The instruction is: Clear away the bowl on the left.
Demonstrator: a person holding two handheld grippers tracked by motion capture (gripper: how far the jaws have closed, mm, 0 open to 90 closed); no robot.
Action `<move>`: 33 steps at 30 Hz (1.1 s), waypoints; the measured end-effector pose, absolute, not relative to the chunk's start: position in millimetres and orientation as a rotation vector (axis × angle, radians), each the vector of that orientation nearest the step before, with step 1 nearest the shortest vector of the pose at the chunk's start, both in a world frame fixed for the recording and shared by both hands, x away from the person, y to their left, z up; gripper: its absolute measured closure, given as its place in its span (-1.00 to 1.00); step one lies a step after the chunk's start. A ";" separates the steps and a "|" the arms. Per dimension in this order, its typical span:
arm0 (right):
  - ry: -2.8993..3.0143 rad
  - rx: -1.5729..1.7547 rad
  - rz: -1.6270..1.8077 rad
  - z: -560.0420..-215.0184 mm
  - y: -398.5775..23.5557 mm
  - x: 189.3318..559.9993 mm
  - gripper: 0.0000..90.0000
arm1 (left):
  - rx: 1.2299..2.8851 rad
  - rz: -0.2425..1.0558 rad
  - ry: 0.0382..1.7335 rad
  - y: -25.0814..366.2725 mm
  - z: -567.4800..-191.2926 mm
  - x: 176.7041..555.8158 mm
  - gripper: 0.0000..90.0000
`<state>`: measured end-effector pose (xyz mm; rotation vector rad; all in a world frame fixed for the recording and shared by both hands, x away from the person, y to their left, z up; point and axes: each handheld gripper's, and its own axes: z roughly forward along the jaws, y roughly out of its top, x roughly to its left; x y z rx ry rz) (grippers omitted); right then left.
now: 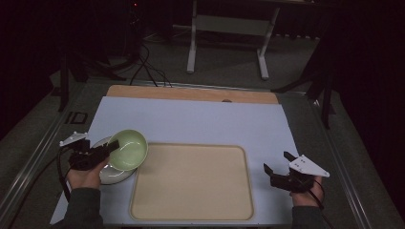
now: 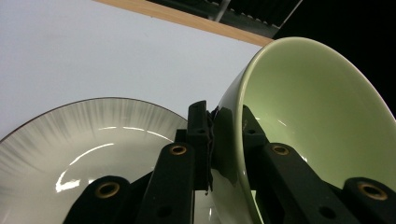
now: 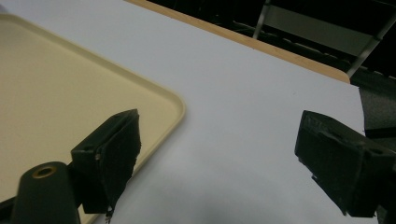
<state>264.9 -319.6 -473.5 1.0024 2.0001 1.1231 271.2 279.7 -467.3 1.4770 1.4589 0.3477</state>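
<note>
Pale green glaze marks the bowl point(image 1: 128, 149), which is tipped on its side above a grey-streaked plate point(image 1: 111, 173) at the left of the surface point(image 1: 200, 121); the left gripper point(image 1: 107, 148) has its jaws clamped on the bowl's rim, one inside and one outside, as the left gripper view shows closely, with the bowl point(image 2: 308, 126) at the right and the plate point(image 2: 88, 140) below and to the left. Just beside the plate lies a cream tray point(image 1: 192, 181), bare, its left edge near the bowl's underside. At the far side of the tray the right gripper point(image 1: 278, 166) hangs with its jaws spread wide and nothing between them; in the right gripper view a rounded corner of the tray point(image 3: 70, 88) sits behind the left jaw. A white mat covers most of the surface, with a strip of wood point(image 1: 191, 93) showing along the far edge. Beyond it the room is dark: a white-legged desk frame point(image 1: 229, 28) stands on grey floor, and black cables point(image 1: 145, 67) trail near a stand at the left. The plate's near part is hidden by the left hand point(image 1: 86, 176), and both forearms are cut off at the bottom edge.
</note>
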 end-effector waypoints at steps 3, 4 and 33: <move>2.001 1.002 1.123 -473.5 -319.5 264.9 -0.69 | 1.477 0.347 1.457 278.8 -467.5 271.3 0.80; 2.001 1.002 1.122 -473.4 -319.5 264.8 -0.69 | 1.479 0.345 1.452 277.3 -467.6 271.5 0.80; 2.002 0.999 1.117 -473.4 -318.9 264.6 -0.69 | 1.487 0.333 1.436 265.7 -468.4 273.3 0.80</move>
